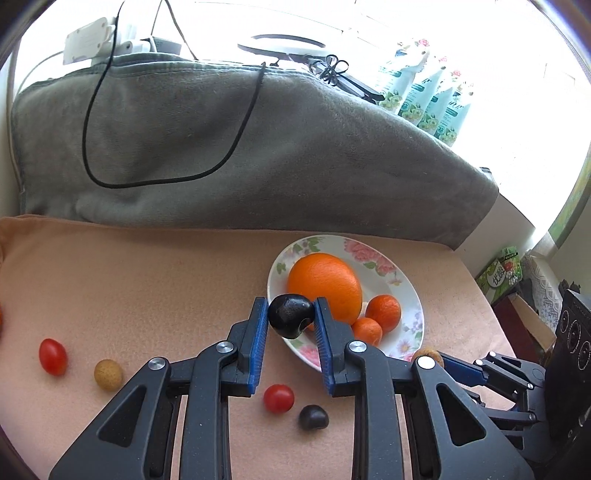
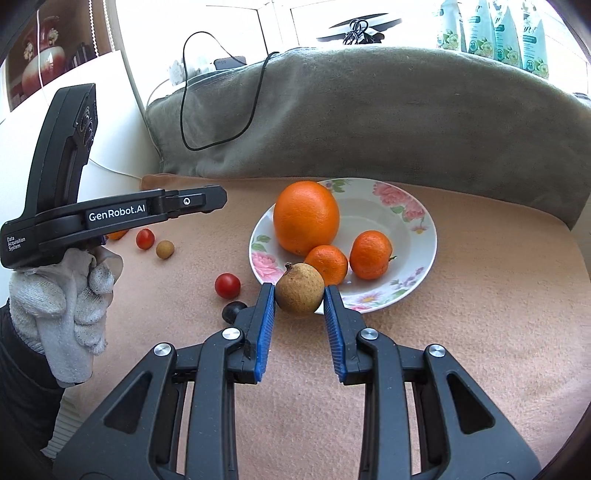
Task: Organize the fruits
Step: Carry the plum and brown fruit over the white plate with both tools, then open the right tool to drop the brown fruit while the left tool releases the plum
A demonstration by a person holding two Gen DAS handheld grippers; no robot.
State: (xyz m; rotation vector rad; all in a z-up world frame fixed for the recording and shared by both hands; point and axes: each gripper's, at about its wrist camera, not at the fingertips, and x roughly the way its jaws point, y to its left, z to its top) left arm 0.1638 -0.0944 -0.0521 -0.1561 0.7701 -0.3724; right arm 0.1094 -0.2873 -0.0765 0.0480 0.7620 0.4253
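Sunlit windows wash out the background above a grey blanket [image 1: 258, 147] heaped along the far edge of the peach cloth [image 1: 129, 277] that covers the surface, with a black cable [image 1: 236, 140] looped over the blanket and pale green packs [image 2: 495, 33] lined up on the sill behind it. Toward the far right of the cloth sits a floral plate [image 2: 413, 236], holding a big orange [image 2: 306, 218] at its left and two mandarins [image 2: 370, 254] touching each other near its front. The left gripper [image 1: 291, 317] is clamped on a dark plum [image 1: 291, 315], held at the plate's near-left rim, with the orange just behind. The right gripper [image 2: 300, 295] is closed on a brown longan [image 2: 300, 293], at the plate's near rim in front of the mandarins. In the right wrist view the left tool is held by a gloved hand [image 2: 70, 306] over the left side of the cloth. Loose on the cloth left of the plate lie a second plum [image 1: 313, 417], two cherry tomatoes [image 1: 279, 398] well apart, and another longan [image 1: 108, 374] beside the farther tomato.
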